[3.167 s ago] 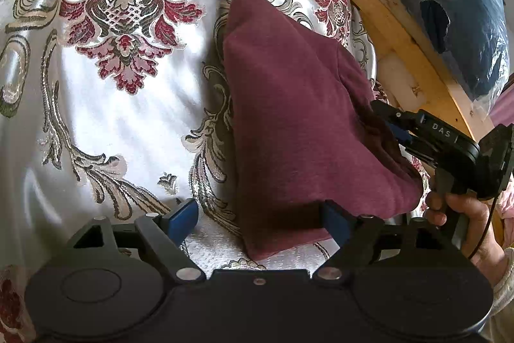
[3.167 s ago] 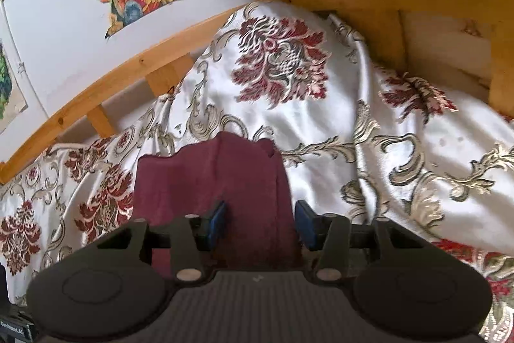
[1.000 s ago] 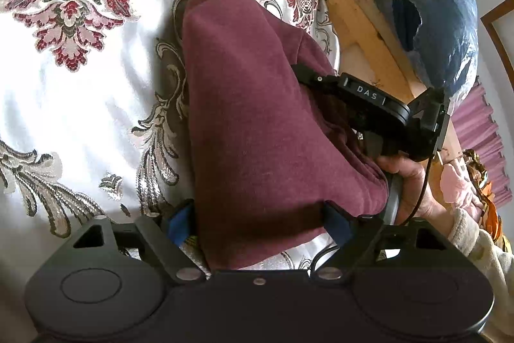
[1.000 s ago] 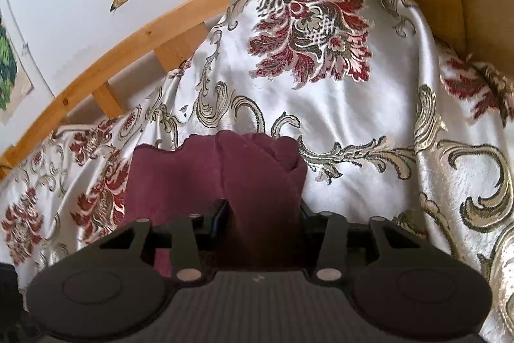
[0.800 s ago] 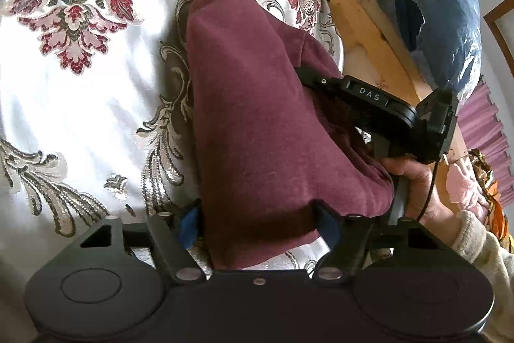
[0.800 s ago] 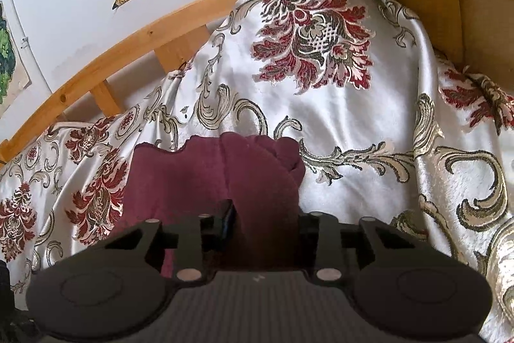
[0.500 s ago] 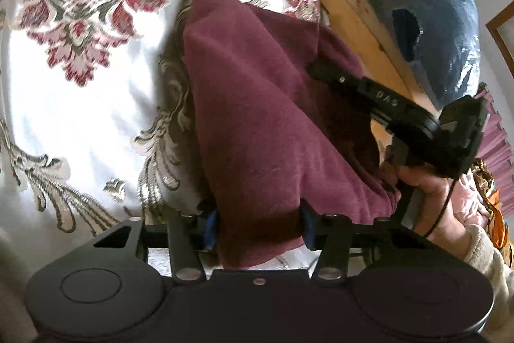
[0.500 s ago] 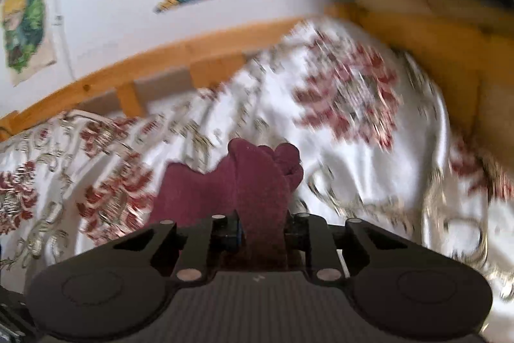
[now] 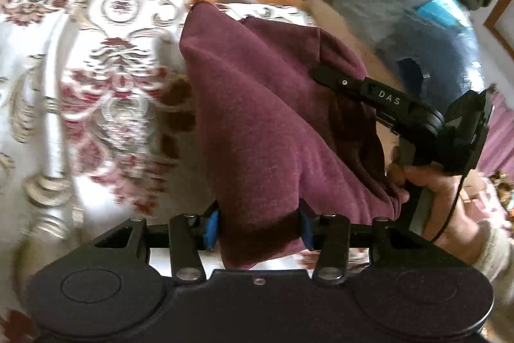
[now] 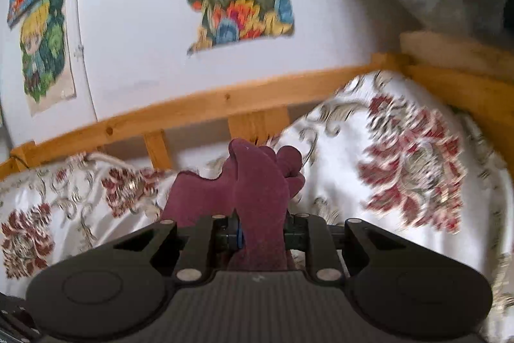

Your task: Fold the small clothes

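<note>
Item: maroon garment (image 9: pixel 263 124), raised off the patterned bedspread (image 9: pixel 106 92), its near edge clamped in my left gripper (image 9: pixel 259 224) and a bunched fold clamped in my right gripper (image 10: pixel 261 235), which also shows in the left view gripping the cloth's far side. Condition: both views are blurred. Risk, in my judgement: the thick bunch could creep out of the right pads, or uneven pull could drop one corner and skew the fold.

Maroon garment (image 9: pixel 263 118), soft knit, folded over and bunched. Lifted at the near edge, draping down onto the patterned bedspread (image 9: pixel 106 85).
</note>
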The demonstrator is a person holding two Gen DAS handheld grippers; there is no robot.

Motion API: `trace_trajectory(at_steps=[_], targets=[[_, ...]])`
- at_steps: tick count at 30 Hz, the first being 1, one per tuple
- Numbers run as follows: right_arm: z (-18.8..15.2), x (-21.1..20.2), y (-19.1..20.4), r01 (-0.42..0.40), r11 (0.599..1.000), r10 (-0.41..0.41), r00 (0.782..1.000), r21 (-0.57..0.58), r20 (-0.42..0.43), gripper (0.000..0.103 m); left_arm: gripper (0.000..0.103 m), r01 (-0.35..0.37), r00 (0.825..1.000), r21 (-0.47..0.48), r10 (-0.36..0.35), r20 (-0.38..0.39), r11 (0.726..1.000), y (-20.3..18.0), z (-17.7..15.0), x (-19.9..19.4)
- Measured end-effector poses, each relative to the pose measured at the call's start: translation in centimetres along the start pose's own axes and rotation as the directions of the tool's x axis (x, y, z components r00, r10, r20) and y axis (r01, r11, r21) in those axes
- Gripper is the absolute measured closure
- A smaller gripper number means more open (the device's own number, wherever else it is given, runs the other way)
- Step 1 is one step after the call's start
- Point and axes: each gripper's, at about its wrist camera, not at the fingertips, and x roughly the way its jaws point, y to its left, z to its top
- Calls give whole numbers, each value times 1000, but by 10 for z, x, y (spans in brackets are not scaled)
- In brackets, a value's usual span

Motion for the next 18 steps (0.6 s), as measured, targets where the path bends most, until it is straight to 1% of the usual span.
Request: trace_trajectory(at_steps=[3, 5, 7, 9, 10, 13, 14, 15, 16, 18], targets=[[-17, 22, 0, 20, 1000, -20, 998, -2, -58, 81, 53, -49, 998, -27, 48, -44, 998, 18, -2, 7], [-27, 31, -6, 42, 999, -41, 996, 11, -80, 79, 51, -49, 997, -35, 47, -55, 998, 23, -5, 11], [-34, 31, -16, 47, 998, -43, 995, 49, -86, 74, 50, -51, 997, -18, 50, -58, 999, 22, -6, 12], [-37, 31, -24, 51, 996, -44, 995, 76, -91, 65, 47, -47, 997, -22, 45, -62, 999, 22, -5, 13], [-37, 29, -26, 49, 995, -42, 995, 82, -90, 63, 47, -44, 997, -29, 42, -64, 999, 23, -4, 13], [-37, 26, -29, 55, 995, -47, 995, 88, -90, 50, 45, -42, 997, -45, 39, -69, 998, 23, -4, 16], [-37, 24, -29, 57, 995, -49, 995, 87, -91, 45, 43, -43, 997, -48, 39, -70, 998, 24, -5, 15], [-38, 22, -29, 58, 995, -50, 995, 85, -92, 40, 40, -45, 997, -49, 41, -72, 998, 23, -4, 15], [-38, 20, -28, 62, 995, -55, 994, 83, -92, 38, 38, -46, 996, -47, 43, -74, 998, 22, -6, 13], [-38, 16, -26, 77, 994, -70, 993, 73, -90, 26, 28, -53, 996, -43, 50, -77, 998, 19, -5, 11]])
